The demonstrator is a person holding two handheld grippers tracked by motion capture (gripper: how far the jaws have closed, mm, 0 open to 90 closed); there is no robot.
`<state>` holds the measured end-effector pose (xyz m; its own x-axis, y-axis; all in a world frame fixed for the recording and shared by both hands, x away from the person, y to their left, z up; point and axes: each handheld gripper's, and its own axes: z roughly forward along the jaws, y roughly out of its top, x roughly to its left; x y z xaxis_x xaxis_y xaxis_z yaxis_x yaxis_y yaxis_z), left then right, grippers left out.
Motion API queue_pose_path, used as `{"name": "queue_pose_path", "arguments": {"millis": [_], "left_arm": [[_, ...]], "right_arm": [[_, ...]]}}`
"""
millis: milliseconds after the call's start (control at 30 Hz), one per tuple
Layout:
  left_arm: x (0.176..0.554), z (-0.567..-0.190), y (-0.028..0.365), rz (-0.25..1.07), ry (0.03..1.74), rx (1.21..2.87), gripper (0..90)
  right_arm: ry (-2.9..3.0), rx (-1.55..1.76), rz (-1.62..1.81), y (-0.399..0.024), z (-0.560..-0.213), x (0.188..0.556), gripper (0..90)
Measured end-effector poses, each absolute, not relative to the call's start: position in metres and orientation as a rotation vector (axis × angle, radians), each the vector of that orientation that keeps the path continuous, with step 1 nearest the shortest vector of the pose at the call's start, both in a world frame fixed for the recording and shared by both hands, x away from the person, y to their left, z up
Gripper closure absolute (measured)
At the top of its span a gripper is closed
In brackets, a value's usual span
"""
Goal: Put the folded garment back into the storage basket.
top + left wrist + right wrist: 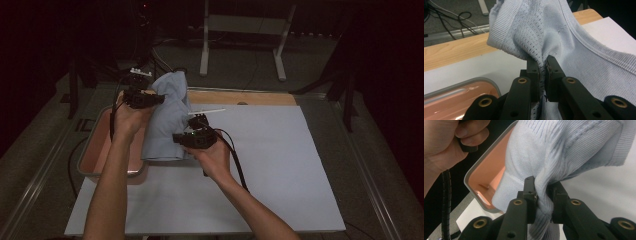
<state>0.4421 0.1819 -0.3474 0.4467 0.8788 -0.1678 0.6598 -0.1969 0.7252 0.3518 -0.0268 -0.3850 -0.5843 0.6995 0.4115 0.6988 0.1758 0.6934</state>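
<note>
White mat [280,165] on wooden table [240,97], white stand [242,30] behind (on grey floor)

The room is dim. From the high view the light falls mostly on the white sheet [260,165] covering the worktop, while the floor and everything behind sink to near black toward the edges and corners. The picture is soft and a little grainy, with muted colour. A faint gleam sits on the pink tray's [100,150] lower rim. In the left gripper view the pale blue knit garment [564,37] is evenly lit and sharp enough to show its mesh holes, while the black fingers [534,72] near the lens are slightly soft. In the right gripper view the cloth is brighter, the background beside the hand [441,142] pitch dark.
</note>
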Motion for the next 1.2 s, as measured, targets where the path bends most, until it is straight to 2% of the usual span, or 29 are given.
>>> {"name": "queue_pose_path", "arguments": {"millis": [1200], "left_arm": [[0.438,-0.333,0.206,0.432,1.327,1.936,84.9]], "right_arm": [[2.435,1.416,1.411,0.005,-0.386,0.356,78.4]]}}
